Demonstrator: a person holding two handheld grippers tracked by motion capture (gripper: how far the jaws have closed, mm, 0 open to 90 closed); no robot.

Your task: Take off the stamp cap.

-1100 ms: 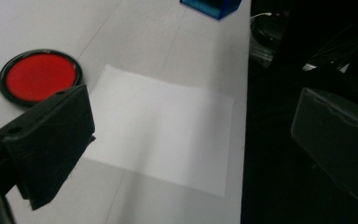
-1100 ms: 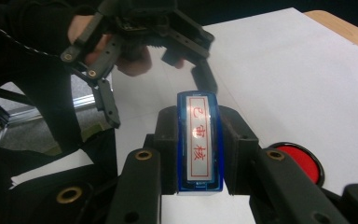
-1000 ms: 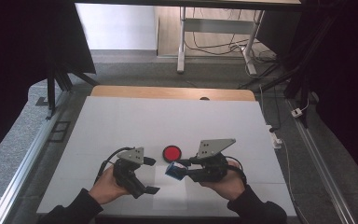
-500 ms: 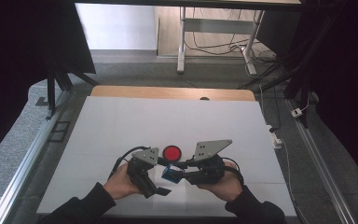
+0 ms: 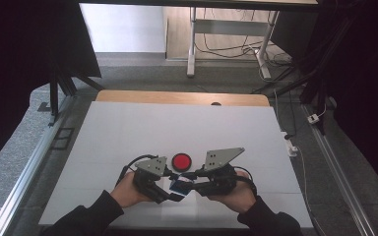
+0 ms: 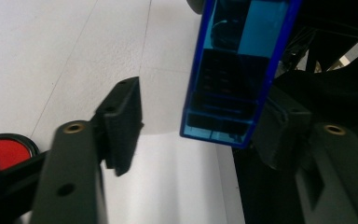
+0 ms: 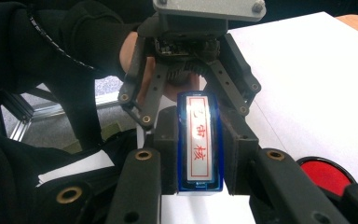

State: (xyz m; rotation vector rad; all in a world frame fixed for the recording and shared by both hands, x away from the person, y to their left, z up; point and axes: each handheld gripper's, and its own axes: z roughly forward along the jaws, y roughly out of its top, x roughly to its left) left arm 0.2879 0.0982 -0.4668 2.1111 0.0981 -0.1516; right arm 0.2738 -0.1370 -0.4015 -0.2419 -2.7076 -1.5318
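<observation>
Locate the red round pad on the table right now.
In the high view the red round pad lies on the white table, just beyond and between the two grippers.

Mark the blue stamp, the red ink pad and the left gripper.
blue stamp point(image 7: 199, 140): right gripper view, on its white label.
red ink pad point(image 5: 181, 161): high view, centre of the red disc.
left gripper point(image 6: 193, 123): left gripper view, midway between its jaws.

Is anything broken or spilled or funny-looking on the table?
Nothing stands out. The blue stamp is clamped straight in the right gripper, and the left gripper has just been closing around its other end, one pad not yet touching. The red ink pad lies flat on the white table. No spill or damage shows.
</observation>
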